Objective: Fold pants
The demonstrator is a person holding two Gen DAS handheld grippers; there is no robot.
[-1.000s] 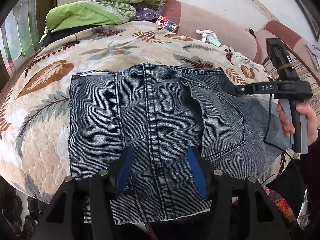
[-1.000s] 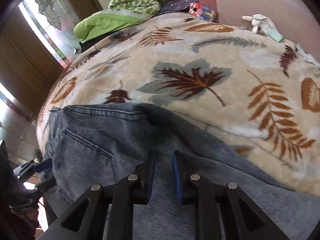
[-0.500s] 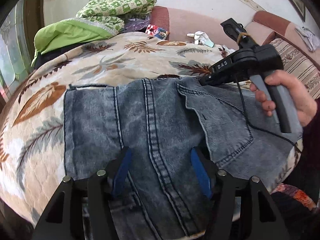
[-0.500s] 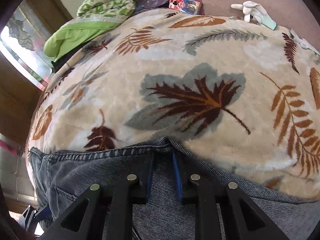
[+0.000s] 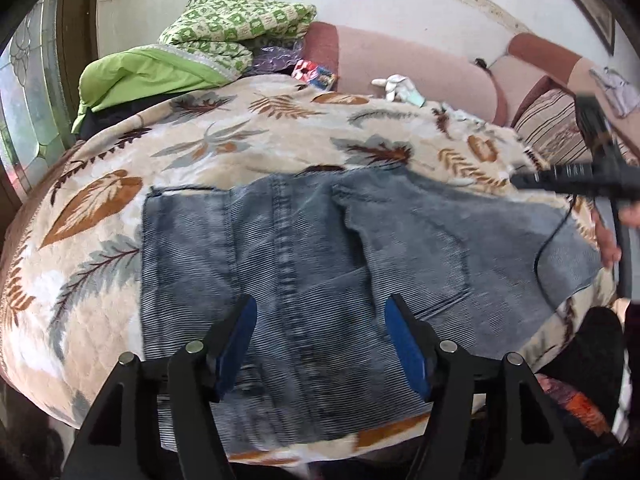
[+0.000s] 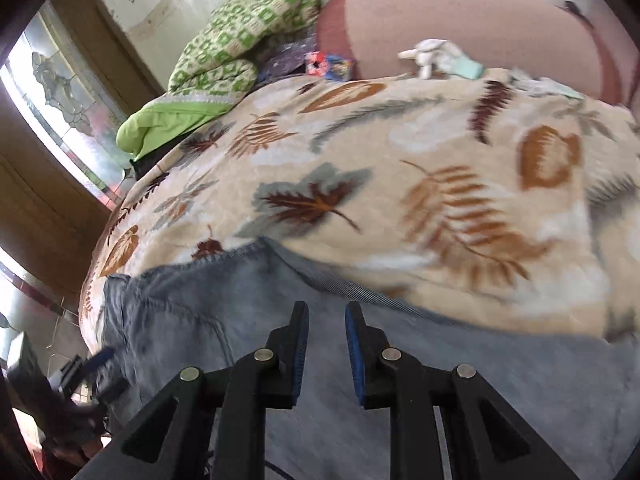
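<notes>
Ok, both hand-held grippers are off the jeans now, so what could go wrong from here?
1. The jeans overhang the blanket's near edge and could slide off.
2. The right hand-held gripper's cable trails over the denim and might snag it.
3. The left hand-held gripper stands wide open over the thick centre seam, so a pinch there may slip.

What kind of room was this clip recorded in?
Probably a home living room or bedroom. Grey-blue denim pants lie on a beige leaf-print blanket over a soft surface, with a pink upholstered backrest behind and a folded green patterned quilt piled near a patterned-glass window.
</notes>
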